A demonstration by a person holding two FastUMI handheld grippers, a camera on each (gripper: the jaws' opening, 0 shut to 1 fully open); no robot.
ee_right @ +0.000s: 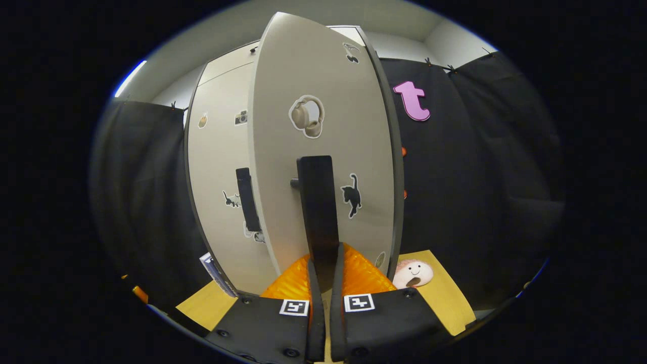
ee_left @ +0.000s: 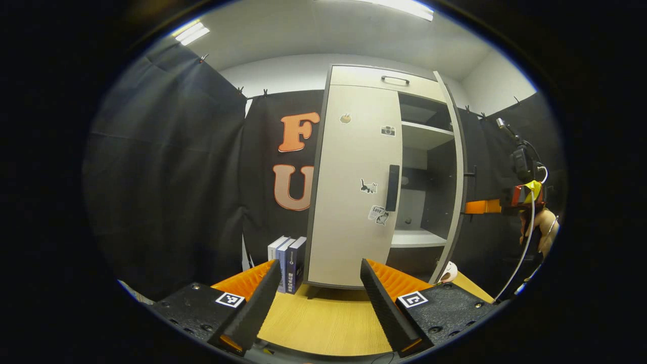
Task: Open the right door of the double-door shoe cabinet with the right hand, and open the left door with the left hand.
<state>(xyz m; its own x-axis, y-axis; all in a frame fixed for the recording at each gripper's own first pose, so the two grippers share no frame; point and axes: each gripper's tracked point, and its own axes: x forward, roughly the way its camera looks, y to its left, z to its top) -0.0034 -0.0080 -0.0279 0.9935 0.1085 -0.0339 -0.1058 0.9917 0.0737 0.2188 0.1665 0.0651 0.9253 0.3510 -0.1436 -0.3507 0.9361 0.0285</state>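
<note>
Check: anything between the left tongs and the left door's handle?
Nothing: in the left gripper view, just bare tabletop lies between the open left tongs and the closed left door's handle.

Black cloth walls (ee_left: 167, 167) under a white ceiling (ee_left: 313, 35) with strip lights (ee_left: 191, 33), wooden tabletop (ee_left: 323, 323) below.

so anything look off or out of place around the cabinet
Nothing stands out. The right door is swung open with the right claw shut on its handle; the left door is closed and books stand upright.
</note>
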